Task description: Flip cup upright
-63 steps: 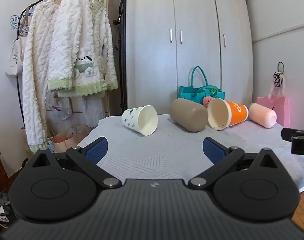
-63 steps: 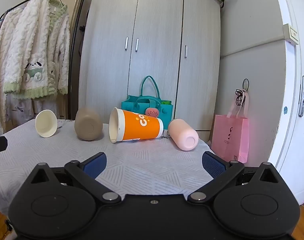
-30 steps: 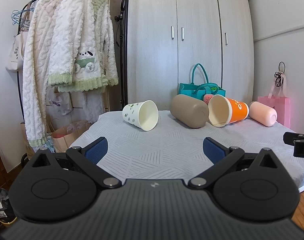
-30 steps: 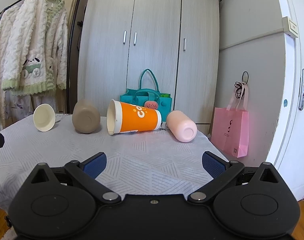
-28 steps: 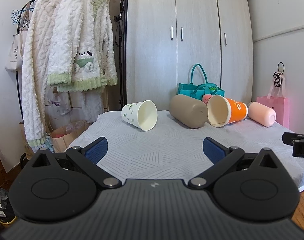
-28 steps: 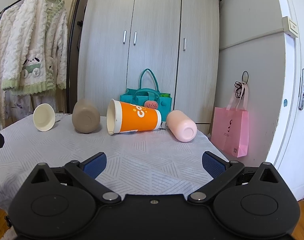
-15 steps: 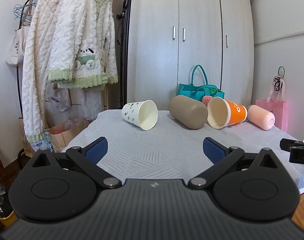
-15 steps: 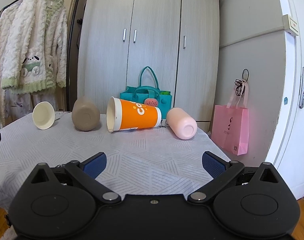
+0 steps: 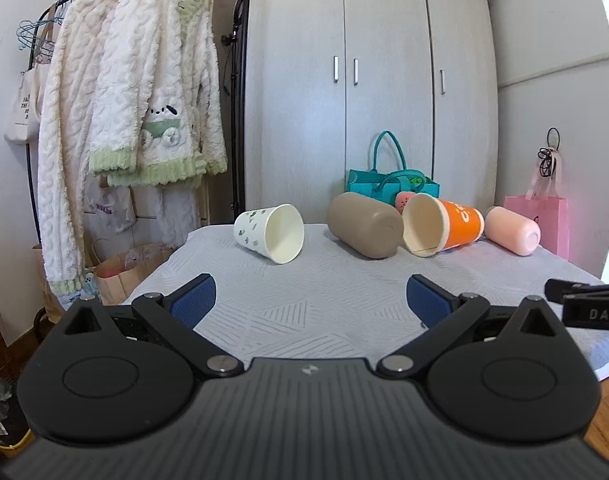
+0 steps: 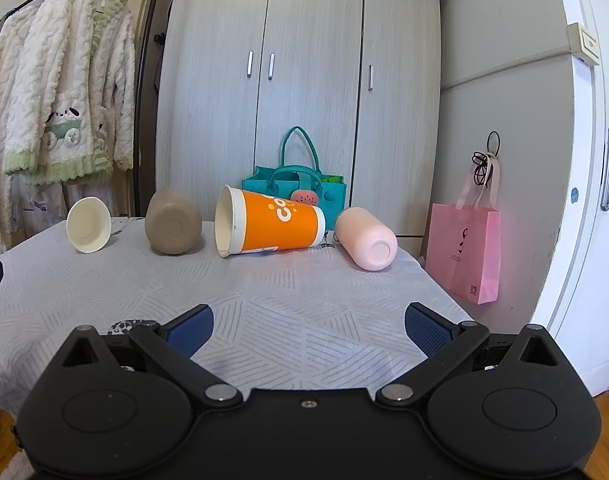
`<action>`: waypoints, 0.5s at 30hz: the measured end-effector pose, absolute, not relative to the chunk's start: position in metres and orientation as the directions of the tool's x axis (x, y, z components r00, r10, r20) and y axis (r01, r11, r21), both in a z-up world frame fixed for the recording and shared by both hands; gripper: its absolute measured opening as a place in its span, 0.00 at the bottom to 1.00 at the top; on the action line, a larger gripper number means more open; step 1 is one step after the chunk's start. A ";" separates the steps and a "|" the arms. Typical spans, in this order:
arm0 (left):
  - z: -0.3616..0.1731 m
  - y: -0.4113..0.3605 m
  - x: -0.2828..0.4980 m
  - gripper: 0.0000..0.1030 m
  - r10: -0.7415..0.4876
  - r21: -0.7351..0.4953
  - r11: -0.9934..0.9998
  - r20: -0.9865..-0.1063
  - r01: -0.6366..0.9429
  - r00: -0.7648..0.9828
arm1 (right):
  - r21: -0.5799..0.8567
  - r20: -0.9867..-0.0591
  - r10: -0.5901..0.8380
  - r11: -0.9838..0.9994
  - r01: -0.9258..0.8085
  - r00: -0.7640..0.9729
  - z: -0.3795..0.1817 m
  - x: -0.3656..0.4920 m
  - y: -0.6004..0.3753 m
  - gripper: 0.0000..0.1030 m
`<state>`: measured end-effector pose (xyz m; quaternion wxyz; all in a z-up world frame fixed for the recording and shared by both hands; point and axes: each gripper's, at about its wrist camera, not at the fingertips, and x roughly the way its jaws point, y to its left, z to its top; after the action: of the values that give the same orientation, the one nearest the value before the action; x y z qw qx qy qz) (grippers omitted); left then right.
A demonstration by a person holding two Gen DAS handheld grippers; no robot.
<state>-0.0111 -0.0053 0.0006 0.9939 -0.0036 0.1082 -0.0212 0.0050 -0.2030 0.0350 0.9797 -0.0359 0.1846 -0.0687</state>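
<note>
Several cups lie on their sides in a row at the far side of the grey-clothed table [image 9: 304, 312]. From left: a white paper cup with green prints [image 9: 269, 233] [image 10: 89, 230], a brown tumbler [image 9: 364, 230] [image 10: 173, 227], an orange paper cup [image 9: 442, 225] [image 10: 270, 221] and a pink tumbler [image 9: 511, 230] [image 10: 366, 238]. My left gripper [image 9: 310, 302] is open and empty over the near left of the table. My right gripper [image 10: 308, 326] is open and empty over the near right of the table [image 10: 284, 300].
A grey wardrobe [image 9: 368, 92] stands behind the table with a teal bag [image 10: 296, 188] at its foot. White robes [image 9: 136, 112] hang on a rack at left. A pink paper bag [image 10: 466, 248] and a white door [image 10: 596, 184] are at right.
Both grippers have drifted slightly forward and lower toward the table; the cups look a little nearer. No cup has moved and the jaws stay open.
</note>
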 end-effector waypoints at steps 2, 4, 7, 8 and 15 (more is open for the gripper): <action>0.002 -0.006 -0.012 1.00 -0.043 -0.020 0.999 -0.217 0.040 0.975 | -0.094 -0.360 -0.143 0.989 0.117 0.922 0.034 0.005 -0.202 1.00; 0.002 -0.005 -0.010 1.00 -0.044 -0.030 0.999 -0.228 0.038 0.973 | -0.093 -0.362 -0.140 0.989 0.114 0.921 0.034 0.005 -0.203 1.00; 0.002 -0.005 -0.005 1.00 -0.045 -0.035 0.999 -0.246 0.037 0.968 | -0.090 -0.366 -0.138 0.990 0.113 0.920 0.034 0.005 -0.203 1.00; 0.002 -0.005 -0.003 1.00 -0.046 -0.036 0.999 -0.248 0.038 0.968 | -0.086 -0.368 -0.139 0.990 0.115 0.920 0.035 0.005 -0.203 1.00; 0.000 -0.007 0.001 1.00 -0.045 -0.037 0.999 -0.260 0.037 0.965 | -0.073 -0.380 -0.126 0.992 0.106 0.916 0.035 0.007 -0.204 1.00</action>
<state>0.0014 -0.0067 0.0004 0.9910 -0.0157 0.1314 -0.0207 0.0068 -0.2035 0.0348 0.9786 -0.0254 0.1955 -0.0595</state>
